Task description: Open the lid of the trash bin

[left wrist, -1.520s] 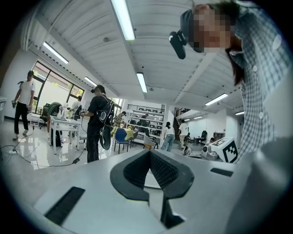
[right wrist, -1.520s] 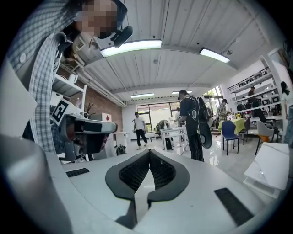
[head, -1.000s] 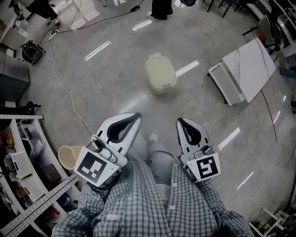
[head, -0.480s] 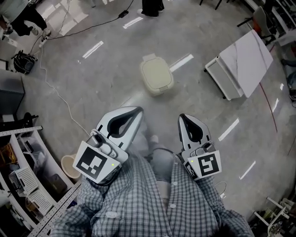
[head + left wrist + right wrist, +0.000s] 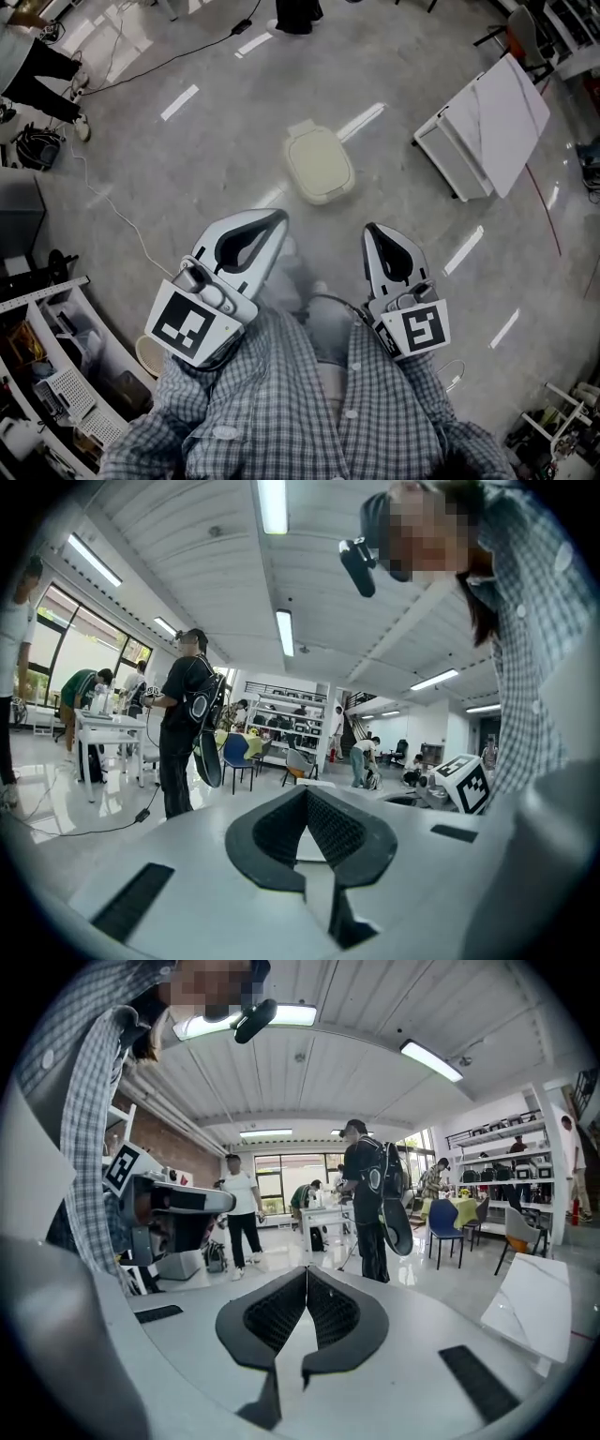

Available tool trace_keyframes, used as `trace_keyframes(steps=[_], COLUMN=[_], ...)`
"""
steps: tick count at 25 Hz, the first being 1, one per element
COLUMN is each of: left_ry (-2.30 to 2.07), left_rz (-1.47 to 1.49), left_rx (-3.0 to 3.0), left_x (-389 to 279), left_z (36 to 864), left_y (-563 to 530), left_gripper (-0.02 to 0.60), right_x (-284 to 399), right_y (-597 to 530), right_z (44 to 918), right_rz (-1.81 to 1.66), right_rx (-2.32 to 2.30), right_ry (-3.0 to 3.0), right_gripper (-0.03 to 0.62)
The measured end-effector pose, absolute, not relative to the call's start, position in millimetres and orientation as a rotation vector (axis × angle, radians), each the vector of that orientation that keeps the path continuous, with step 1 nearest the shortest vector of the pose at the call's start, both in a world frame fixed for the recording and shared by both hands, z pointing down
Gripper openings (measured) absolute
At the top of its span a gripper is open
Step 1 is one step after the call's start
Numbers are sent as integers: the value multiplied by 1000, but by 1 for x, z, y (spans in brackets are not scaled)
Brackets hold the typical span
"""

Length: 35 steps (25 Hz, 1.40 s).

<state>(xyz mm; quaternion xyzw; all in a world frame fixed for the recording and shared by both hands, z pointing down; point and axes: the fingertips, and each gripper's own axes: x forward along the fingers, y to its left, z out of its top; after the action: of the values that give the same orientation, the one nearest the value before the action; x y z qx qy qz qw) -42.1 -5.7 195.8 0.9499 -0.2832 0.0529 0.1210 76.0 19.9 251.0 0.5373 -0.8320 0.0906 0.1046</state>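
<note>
Bin [image 5: 319,166]: cream, lid down, on the floor ahead of us.
Left gripper [image 5: 274,219]: we hold it well short of the bin, on the near side and a little left of it. Jaws closed tip to tip, nothing between them.
Right gripper [image 5: 373,231]: also well short of the bin, a little right of it. Jaws closed, empty.
White panel [image 5: 497,122]: right of the bin, well apart.

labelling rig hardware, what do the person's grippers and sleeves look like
The left gripper and right gripper are white shells with black ribbed pads, each carrying a cube with black-and-white square markers. The sleeves are a grey-and-white check.
</note>
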Motion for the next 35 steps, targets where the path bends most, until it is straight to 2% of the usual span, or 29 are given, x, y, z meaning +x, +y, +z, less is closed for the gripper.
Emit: trace_keyframes(steps=[15, 35], left_ry=[-693, -775], left_rz=[194, 287], left_rx=[2783, 2668], left_x=[-55, -25], left_z=[217, 263], left_y=[-60, -66], left_gripper=[5, 5], right_x=[68, 111], right_y=[-25, -52], right_z=[263, 323], right_rz=[311, 391], right_rx=[1725, 1609], right_ry=[-2309, -2307], right_gripper=[18, 18])
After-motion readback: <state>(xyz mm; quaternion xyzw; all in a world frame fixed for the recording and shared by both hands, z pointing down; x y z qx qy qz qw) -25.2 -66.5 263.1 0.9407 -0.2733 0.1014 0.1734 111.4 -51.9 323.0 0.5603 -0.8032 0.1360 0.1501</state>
